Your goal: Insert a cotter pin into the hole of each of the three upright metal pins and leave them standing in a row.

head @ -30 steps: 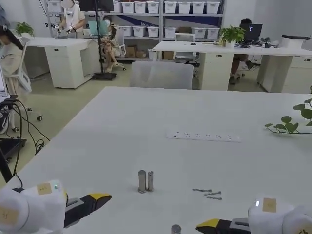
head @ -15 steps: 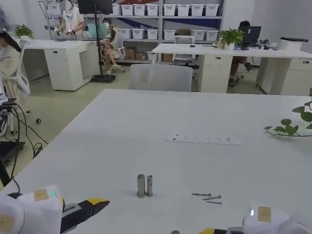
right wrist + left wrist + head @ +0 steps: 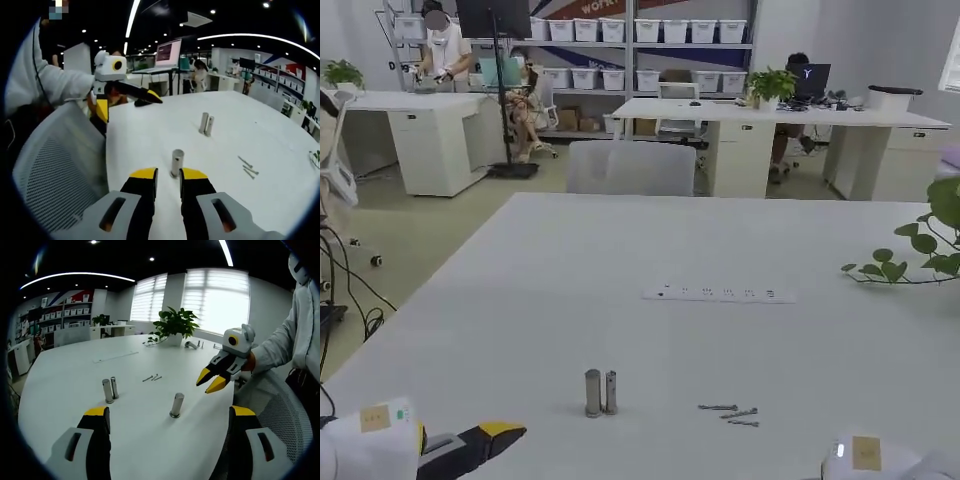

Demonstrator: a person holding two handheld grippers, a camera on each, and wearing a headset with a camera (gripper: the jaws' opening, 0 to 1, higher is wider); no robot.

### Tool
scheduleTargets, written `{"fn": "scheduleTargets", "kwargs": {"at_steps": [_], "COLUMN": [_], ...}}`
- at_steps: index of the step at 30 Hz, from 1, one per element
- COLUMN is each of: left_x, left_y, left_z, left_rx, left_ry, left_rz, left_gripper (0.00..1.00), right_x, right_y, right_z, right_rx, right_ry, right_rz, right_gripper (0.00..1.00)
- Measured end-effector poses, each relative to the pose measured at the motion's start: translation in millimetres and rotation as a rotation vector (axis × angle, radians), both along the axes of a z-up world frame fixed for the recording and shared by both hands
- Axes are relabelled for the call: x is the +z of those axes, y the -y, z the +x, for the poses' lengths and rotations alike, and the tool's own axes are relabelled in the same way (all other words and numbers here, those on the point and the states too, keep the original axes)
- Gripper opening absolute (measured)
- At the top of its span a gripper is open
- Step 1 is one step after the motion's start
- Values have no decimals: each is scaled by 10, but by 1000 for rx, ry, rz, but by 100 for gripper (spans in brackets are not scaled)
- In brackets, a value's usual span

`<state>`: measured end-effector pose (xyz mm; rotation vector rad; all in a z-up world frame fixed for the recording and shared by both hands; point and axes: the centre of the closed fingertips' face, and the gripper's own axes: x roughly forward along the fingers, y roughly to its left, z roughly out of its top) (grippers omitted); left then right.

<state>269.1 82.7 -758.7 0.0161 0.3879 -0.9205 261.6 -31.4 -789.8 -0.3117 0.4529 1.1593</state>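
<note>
My left gripper (image 3: pixel 169 412) is released, its yellow-tipped jaws spread wide over the near part of the white table (image 3: pixel 570 280) with nothing between them. My right gripper (image 3: pixel 162 175) has its jaws drawn almost together, with only a narrow gap between them, and it grips nothing. Just beyond that gap a short silver metal pin (image 3: pixel 177 162) stands upright, alone by the table's near edge, untouched by either gripper. Farther in, two more silver upright metal pins (image 3: pixel 593 392) stand just beside each other, the left one a little thicker. To their right, apart from them, three small grey cotter pins (image 3: pixel 730 411) lie flat in a loose cluster on the tabletop. Farther still lies a long white power strip (image 3: pixel 718 294), and a green leafy plant (image 3: pixel 945 203) reaches in at the right edge.
</note>
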Motion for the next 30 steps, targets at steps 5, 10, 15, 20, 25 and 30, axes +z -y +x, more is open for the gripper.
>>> {"fn": "scheduleTargets", "kwargs": {"at_steps": [5,10,15,20,25,30], "left_x": [10,11,6,8,3,2], "left_y": [-7,-14,-8,4,2,-8], "left_z": [-16,-25,-18,-7,-7,-5], "left_rx": [-7,-7,-5,-4,-4,-1], "left_ry": [2,1,0,1,-1,-2], "left_rz": [4,1,1,1,0,1], "left_gripper": [99,99,99,99,99,99], "right_x": [-11,-3,11,-3,-11,-35], "right_y": [-30,-44,-52,-117,-195,-173], "right_z": [-24,-25,5,40,46,-8], "right_rx": [0,2,0,8,21,32], "right_ry": [-1,-3,-2,-4,-4,-11], "right_rz": [3,6,11,9,10,5], "right_gripper": [19,19,20,20,20,20]}}
